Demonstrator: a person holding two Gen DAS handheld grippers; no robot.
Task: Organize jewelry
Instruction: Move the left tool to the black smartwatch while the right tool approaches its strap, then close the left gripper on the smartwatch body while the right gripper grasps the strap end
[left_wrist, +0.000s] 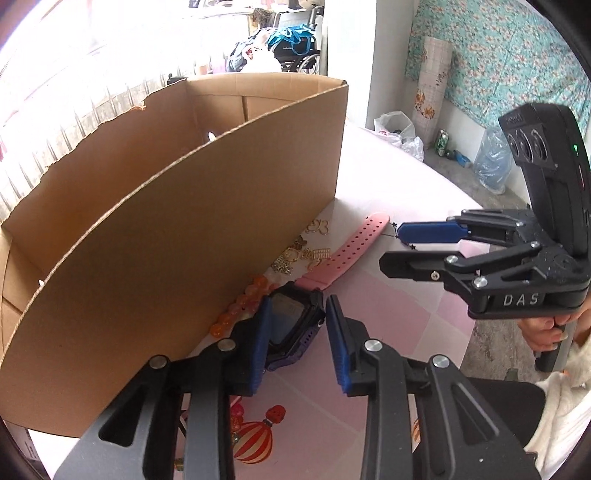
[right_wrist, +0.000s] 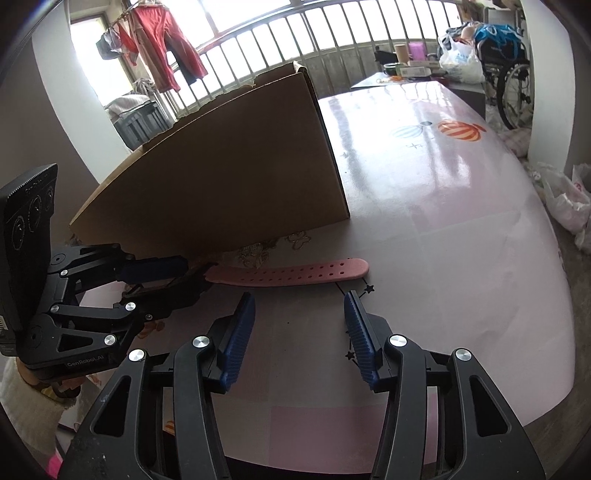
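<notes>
My left gripper (left_wrist: 295, 325) stands open around the watch (left_wrist: 295, 321), not yet clamped. My right gripper (right_wrist: 299, 332) is wide, empty, the pink strap just ahead. Orange beads (left_wrist: 240, 306) and gold charms (left_wrist: 295, 254) lie outside the cardboard box (left_wrist: 184, 221); sorting appears barely begun.

- Left gripper (left_wrist: 295, 332): black linkage arms with triangular cut-outs, round silver screws at the joints, blue ribbed pads (left_wrist: 258, 347) on the fingers.
- Right gripper (right_wrist: 299, 336): same black frame, same silver screws, same blue ribbed pads (right_wrist: 240, 339).
- White letters "DAS" on the right body in the left wrist view; "GenRobot.AI" on the left body in the right wrist view.
- Black upright module above each body, three round circles on its face, small green light on the right one.
- Bare skin of the right hand (left_wrist: 546, 332), white fluffy sleeve (left_wrist: 565, 398).
</notes>
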